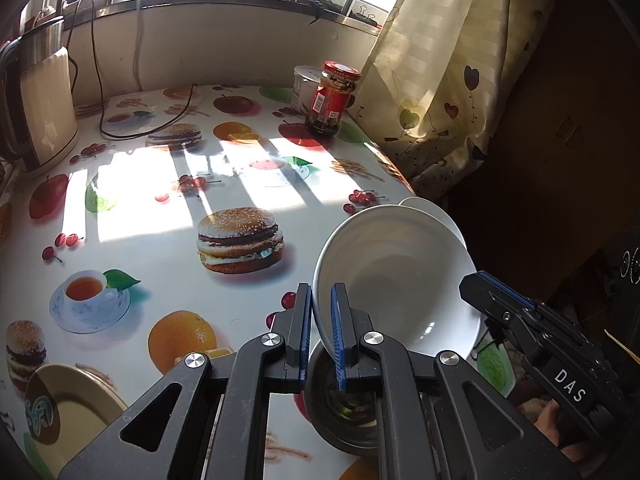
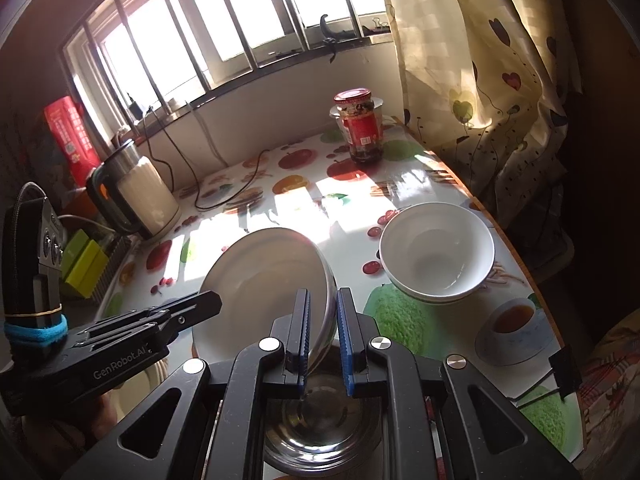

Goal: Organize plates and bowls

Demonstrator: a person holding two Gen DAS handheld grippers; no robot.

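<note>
The left gripper pinches the near rim of a tilted white ceramic bowl, held above a shiny steel bowl on the fruit-print tablecloth. The right gripper clamps its opposite rim. Farther right – stacked white bowls.

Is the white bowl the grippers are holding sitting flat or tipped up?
Tipped. The white bowl stands on edge, its opening turned sideways, both grippers at its rim above a steel bowl.
</note>
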